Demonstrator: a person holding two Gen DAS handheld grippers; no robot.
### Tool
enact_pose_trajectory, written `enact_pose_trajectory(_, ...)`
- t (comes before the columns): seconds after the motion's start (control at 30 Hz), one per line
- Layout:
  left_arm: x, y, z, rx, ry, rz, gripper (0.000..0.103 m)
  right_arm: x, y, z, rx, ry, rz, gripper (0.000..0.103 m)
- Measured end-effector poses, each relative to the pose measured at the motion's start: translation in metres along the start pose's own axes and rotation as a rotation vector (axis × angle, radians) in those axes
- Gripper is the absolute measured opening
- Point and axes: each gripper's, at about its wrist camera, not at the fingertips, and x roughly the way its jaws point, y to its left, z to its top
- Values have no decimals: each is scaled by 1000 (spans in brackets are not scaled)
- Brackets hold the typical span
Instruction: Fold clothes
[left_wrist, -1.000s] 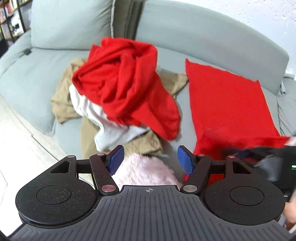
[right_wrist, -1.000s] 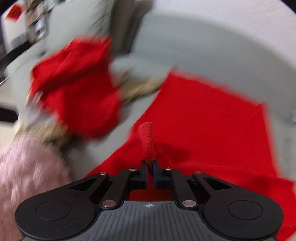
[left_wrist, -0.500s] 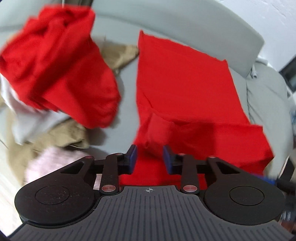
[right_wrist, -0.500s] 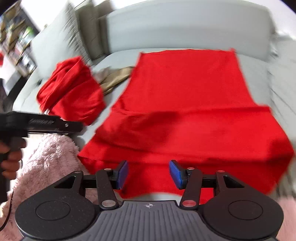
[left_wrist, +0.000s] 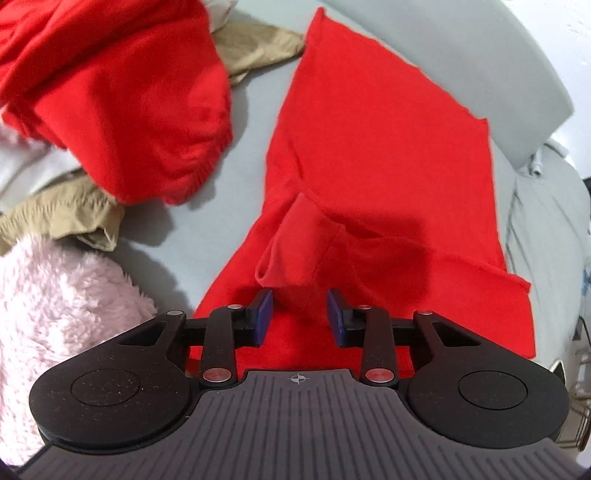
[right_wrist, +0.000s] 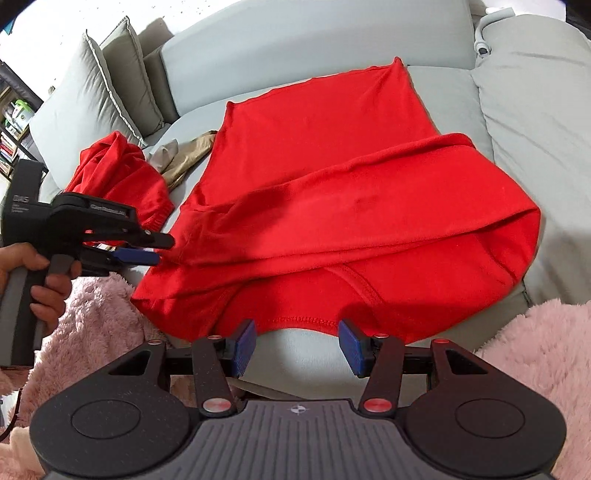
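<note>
Left wrist view: the left gripper (left_wrist: 299, 314) is hovering over the near edge of the red shirt (left_wrist: 388, 147), its blue pads spread apart with a raised cuff-like fold of the shirt bulging between them but not pinched. A second ago this gripper was facing the crumpled red garment (left_wrist: 122, 96); it has since swung across to the shirt, and its pads, closer together half a second ago, have parted a little. The crumpled garment is lying left of the shirt, on top of tan clothes (left_wrist: 62, 218). A pink fluffy blanket (left_wrist: 62, 302) is sitting nearer the camera than the shirt, to its left.

Right wrist view: the right gripper (right_wrist: 297, 345) is hanging just off the shirt's near hem (right_wrist: 295, 317), pads wide apart and holding nothing. A second ago it was pinching a strip of red cloth; that has been let go, and a sleeve-side band is now lying folded across the shirt (right_wrist: 332, 155), which is spread on the grey sofa (right_wrist: 295, 37). That suggests one fold has just been laid and the hands are repositioning. The left gripper (right_wrist: 147, 247), held by a hand (right_wrist: 33, 280), is pointing at the shirt's left edge. White lettering is showing on its body, too small to read.
</note>
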Motion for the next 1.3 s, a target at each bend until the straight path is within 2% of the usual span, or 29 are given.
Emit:
enact_pose_trajectory(0.2,8,-1,-1,3,-30,41,36,-2,-1,-3,8,2,-9,51)
enact_pose_trajectory(0.37,10,-2,-1,3,-73,24,31,-3,-1,-4,7,0,-15,51)
enact_pose_trajectory(0.43,10,-5,-1,23,-91,31,23,-2,-1,-4,8,1,-16,51)
enact_pose_trajectory(0.5,11,-7,-2,45,-103,56,8,-2,-1,-4,5,4,-18,51)
enact_pose_trajectory(0.57,10,-7,-3,59,-116,60,4,-2,0,-4,2,4,-19,51)
enact_pose_trajectory(0.63,5,-12,-7,97,-155,56,3,-1,1,-4,-2,4,-20,51)
enact_pose_trajectory(0.87,-32,-42,-20,324,-314,23,2,0,2,-5,0,7,-22,51)
enact_pose_trajectory(0.97,-53,-40,-26,356,-368,34,2,-1,2,-5,-2,3,-23,51)
enact_pose_trajectory(1.07,-61,-28,-25,329,-375,80,2,-1,2,-5,2,3,-23,52)
enact_pose_trajectory(1.17,-54,-12,-20,268,-313,106,2,2,3,-4,-1,10,-18,52)
enact_pose_trajectory(1.3,-38,-5,-22,245,-266,165,3,3,5,-3,-7,12,-17,52)
